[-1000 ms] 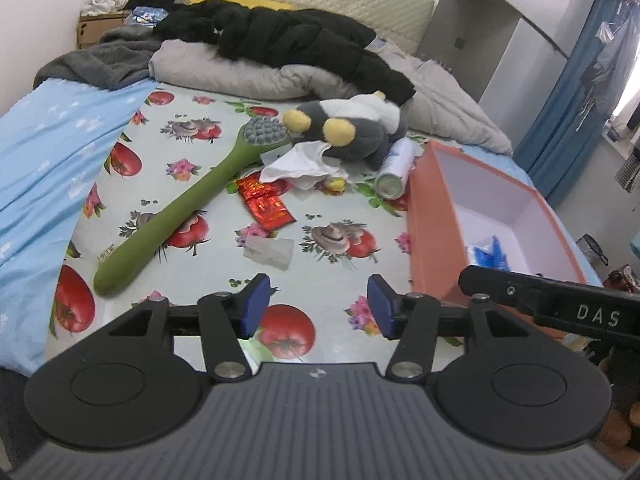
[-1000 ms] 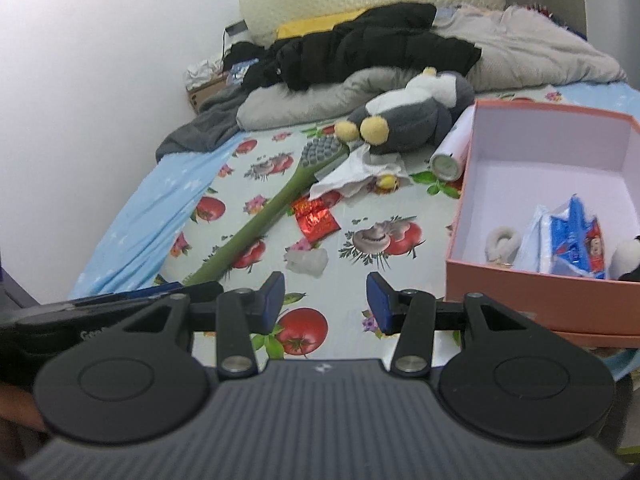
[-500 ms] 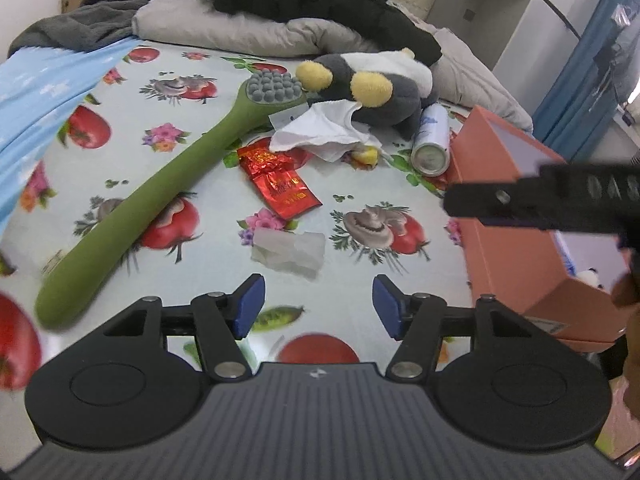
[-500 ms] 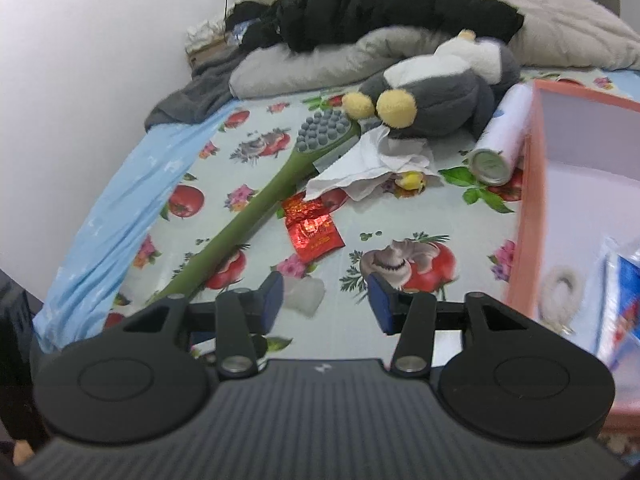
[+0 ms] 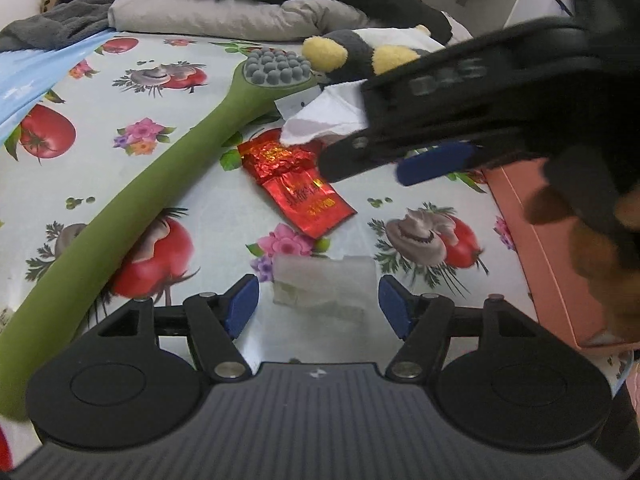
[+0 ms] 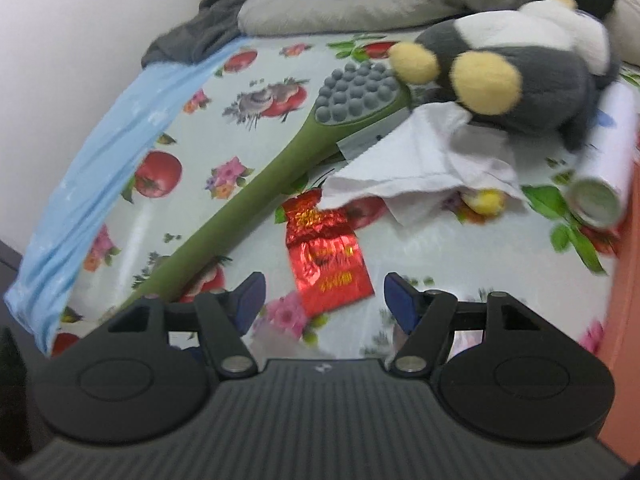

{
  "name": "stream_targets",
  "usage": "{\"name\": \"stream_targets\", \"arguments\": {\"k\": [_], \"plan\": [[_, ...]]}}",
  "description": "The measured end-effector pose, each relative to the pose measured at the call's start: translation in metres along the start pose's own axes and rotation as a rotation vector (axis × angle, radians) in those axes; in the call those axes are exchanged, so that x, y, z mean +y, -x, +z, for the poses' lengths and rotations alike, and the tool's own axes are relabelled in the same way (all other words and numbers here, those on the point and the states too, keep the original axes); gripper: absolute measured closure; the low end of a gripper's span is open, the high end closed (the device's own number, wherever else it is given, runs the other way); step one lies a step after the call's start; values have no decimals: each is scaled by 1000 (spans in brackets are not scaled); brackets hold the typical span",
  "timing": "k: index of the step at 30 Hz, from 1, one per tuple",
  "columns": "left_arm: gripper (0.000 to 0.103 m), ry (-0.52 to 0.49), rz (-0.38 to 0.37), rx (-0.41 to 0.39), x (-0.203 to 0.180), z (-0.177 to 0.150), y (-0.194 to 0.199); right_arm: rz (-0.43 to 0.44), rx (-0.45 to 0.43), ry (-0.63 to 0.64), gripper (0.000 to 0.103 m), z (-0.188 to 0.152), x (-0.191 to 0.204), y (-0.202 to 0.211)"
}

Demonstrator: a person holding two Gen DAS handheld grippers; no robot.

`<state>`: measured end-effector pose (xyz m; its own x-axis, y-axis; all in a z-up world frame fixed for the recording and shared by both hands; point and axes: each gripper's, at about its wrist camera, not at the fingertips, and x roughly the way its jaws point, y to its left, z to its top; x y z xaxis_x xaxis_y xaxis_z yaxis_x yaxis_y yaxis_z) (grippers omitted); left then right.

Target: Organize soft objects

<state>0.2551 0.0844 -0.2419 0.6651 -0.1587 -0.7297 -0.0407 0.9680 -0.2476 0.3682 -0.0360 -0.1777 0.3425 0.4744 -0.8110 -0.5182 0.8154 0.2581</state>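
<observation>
Left hand-held gripper (image 5: 318,304): we see its jaws opening around the translucent soft packet (image 5: 324,286) on the bed's tomato-print cloth (image 5: 120,128), pads not touching.
Right hand-held gripper (image 6: 322,300): jaws opening, empty, over the red foil packet (image 6: 326,264).
Handling: we judge the soft packet light and squashy; take it across its middle.

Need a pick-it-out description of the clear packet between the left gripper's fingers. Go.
Start at the fruit-print sheet on the bed, then find the long green massage brush and the red foil packet beside it. Just below the foil lies the small clear plastic packet: see-through and pale, unlike its bright neighbours.
</observation>
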Motion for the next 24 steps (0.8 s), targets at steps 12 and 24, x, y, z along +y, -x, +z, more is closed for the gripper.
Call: {"name": "stream_targets", "arguments": {"k": [12,24], "plan": [[45,-40,-43,-20,2,2,-17,-39,88,184,33,32,10,-69],[85,-20,-88,-26,1,4,-10,-26,54,313,46,29,33,-77]]}}
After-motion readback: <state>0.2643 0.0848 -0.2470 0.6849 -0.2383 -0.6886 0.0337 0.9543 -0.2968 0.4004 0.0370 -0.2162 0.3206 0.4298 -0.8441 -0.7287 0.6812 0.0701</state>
